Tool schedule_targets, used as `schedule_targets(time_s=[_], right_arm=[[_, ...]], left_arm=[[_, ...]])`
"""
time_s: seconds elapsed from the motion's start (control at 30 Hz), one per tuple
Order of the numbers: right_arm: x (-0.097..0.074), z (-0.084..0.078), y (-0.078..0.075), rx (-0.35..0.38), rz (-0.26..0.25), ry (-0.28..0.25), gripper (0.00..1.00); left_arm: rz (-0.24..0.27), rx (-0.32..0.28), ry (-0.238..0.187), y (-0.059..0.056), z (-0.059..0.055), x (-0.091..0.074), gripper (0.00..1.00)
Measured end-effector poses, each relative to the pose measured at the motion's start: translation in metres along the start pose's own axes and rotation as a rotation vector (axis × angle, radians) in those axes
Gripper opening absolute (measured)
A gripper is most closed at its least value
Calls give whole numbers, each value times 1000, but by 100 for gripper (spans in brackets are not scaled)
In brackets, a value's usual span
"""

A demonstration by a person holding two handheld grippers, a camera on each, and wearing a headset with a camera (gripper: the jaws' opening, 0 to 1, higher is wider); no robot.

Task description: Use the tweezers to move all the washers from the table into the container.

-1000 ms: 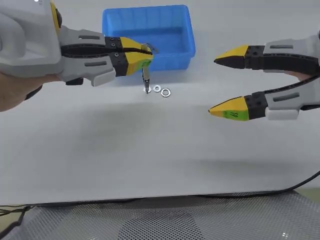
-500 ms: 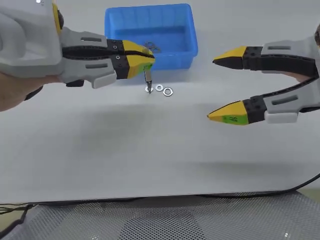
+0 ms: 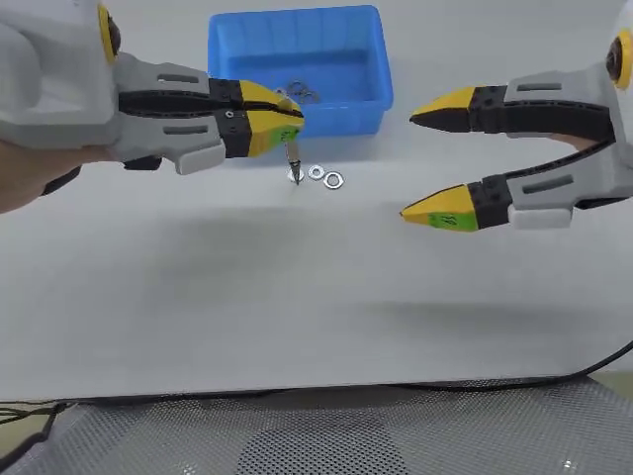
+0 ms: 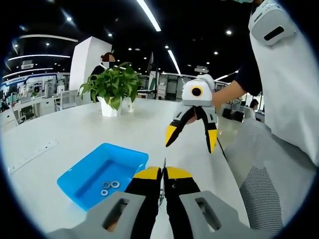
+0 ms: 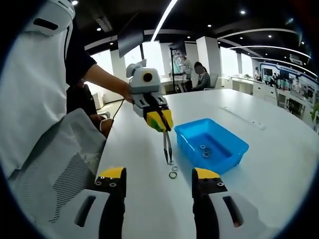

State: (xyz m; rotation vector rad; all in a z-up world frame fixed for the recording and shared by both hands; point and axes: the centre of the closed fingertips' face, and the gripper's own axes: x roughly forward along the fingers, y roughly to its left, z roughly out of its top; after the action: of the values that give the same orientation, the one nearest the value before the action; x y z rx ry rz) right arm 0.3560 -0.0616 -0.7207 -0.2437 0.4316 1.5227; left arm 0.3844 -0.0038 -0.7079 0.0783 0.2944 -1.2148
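Steel tweezers (image 3: 293, 160) stay planted; right gripper (image 3: 406, 166) nears washers (image 3: 333, 180).

You are gripping shiny metal tweezers (image 3: 293, 156) in the matt plastic left gripper (image 3: 295, 117). Bright metal washers (image 3: 333, 180) are lying at three o'clock from the tips, on a smooth matt table (image 3: 297, 297). The container (image 3: 336, 121) is showing glossy blue plastic.

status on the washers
Left tool shut on thin metal tweezers, tips at small silver washers on white table. Right tool open, hovering. Nothing in the way.
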Motion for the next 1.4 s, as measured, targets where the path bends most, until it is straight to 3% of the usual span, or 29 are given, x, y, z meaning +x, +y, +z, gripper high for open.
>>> schedule_targets(time_s=[0.37, 0.53, 0.93, 1.13, 1.4], right_arm=[[80, 2, -10, -81, 109, 53, 47], [99, 1, -12, -133, 133, 82, 38], [106, -11, -15, -194, 173, 144, 13], [106, -11, -17, -187, 163, 137, 12], [106, -11, -15, -249, 152, 126, 9]], left_arm=[[-9, -14, 6, -4, 0, 0, 6], [-8, -16, 12, -5, 0, -1, 6], [-9, -14, 19, -6, 1, -1, 6], [-9, -12, 23, -8, 1, -1, 6], [-8, -17, 30, -11, 1, -1, 7]])
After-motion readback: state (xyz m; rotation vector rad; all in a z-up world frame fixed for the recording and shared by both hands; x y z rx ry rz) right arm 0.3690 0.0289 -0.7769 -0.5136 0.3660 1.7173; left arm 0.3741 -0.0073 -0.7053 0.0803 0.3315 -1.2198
